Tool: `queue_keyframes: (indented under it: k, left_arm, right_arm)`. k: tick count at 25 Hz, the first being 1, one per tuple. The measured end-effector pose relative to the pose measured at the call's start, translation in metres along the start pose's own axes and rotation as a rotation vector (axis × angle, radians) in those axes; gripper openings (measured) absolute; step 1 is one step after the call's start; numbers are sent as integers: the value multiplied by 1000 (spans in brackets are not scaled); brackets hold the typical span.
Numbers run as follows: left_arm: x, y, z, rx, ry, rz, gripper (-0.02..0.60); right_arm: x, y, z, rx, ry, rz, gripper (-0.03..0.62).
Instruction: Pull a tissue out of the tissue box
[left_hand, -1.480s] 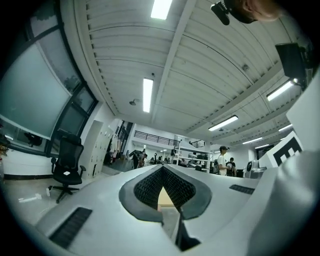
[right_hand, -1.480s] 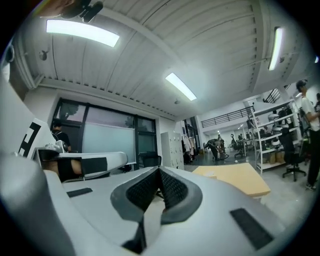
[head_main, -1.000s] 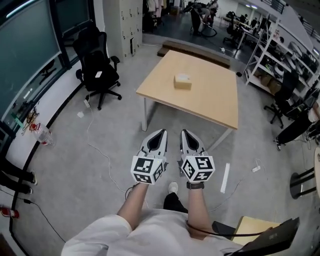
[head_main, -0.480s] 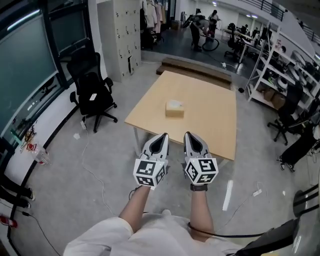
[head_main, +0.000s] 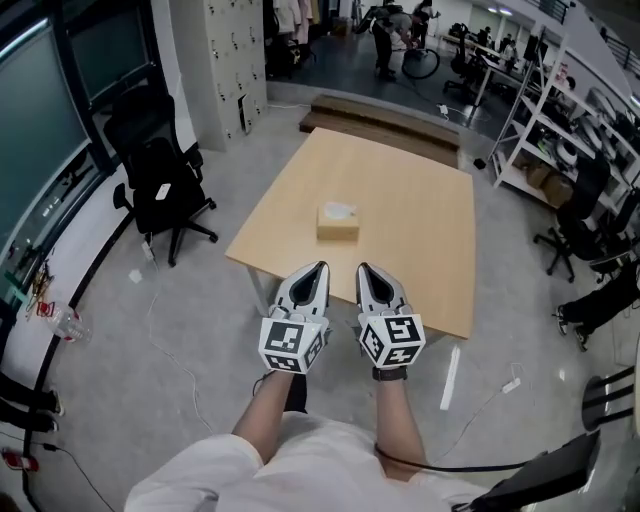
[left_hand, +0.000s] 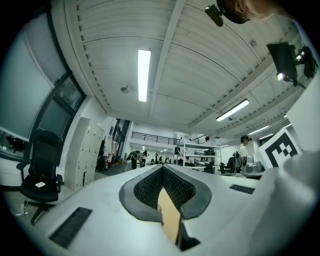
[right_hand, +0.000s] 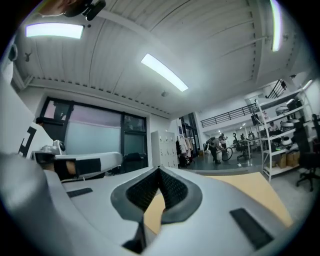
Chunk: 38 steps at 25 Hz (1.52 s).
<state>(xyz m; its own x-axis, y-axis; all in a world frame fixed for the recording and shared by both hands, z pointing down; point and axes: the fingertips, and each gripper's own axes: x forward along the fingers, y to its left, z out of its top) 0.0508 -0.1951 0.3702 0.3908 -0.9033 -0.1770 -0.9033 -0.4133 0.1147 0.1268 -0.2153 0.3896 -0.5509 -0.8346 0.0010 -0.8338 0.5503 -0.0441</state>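
A pale tissue box (head_main: 338, 222) with a tissue poking from its top sits on the light wooden table (head_main: 420, 230), toward its near left part. My left gripper (head_main: 319, 268) and right gripper (head_main: 364, 268) are held side by side in front of me, over the table's near edge and short of the box. Both are shut with nothing between the jaws. In the left gripper view the left gripper (left_hand: 163, 169) has its pads meeting at the tip, and only a strip of table (left_hand: 170, 220) shows below. The right gripper (right_hand: 159, 171) looks the same, with the table (right_hand: 250, 192) beyond.
A black office chair (head_main: 155, 170) stands left of the table, with grey lockers (head_main: 225, 55) behind it. Metal shelving (head_main: 560, 110) and more chairs line the right side. A low wooden platform (head_main: 385, 112) lies beyond the table. Cables trail on the floor (head_main: 170, 340).
The person has walked toward the table, so the table and tissue box now lie closer under the grippers. Both grippers stay side by side and shut.
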Motion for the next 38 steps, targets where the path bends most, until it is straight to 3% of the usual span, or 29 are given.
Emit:
queue_keyframes:
  k: [3, 9, 13, 21, 24, 27, 32, 38]
  left_arm:
    - [61, 33, -2, 10, -9, -19, -11]
    - [175, 115, 36, 9, -47, -45, -11]
    - [221, 160, 23, 1, -35, -76, -11]
    - [295, 220, -33, -63, 47, -129, -11]
    - [317, 231, -73, -58, 120, -93, -11]
    - [336, 242, -118, -47, 235, -108, -11]
    - [356, 244, -181, -56, 383, -158, -11]
    - [371, 256, -230, -82, 474, -138, -11]
  right_arm:
    - [60, -26, 2, -16, 0, -15, -6]
    - [182, -73, 60, -49, -58, -49, -6]
    - [252, -94, 47, -48, -24, -82, -6]
    - [315, -148, -16, 8, 119, -166, -6]
    - [324, -181, -38, 44, 151, -193, -6]
    - [335, -209, -64, 70, 201, -210, -6]
    - [355, -240, -112, 89, 315, -188, -6]
    - [377, -246, -178, 47, 508, -151, 1]
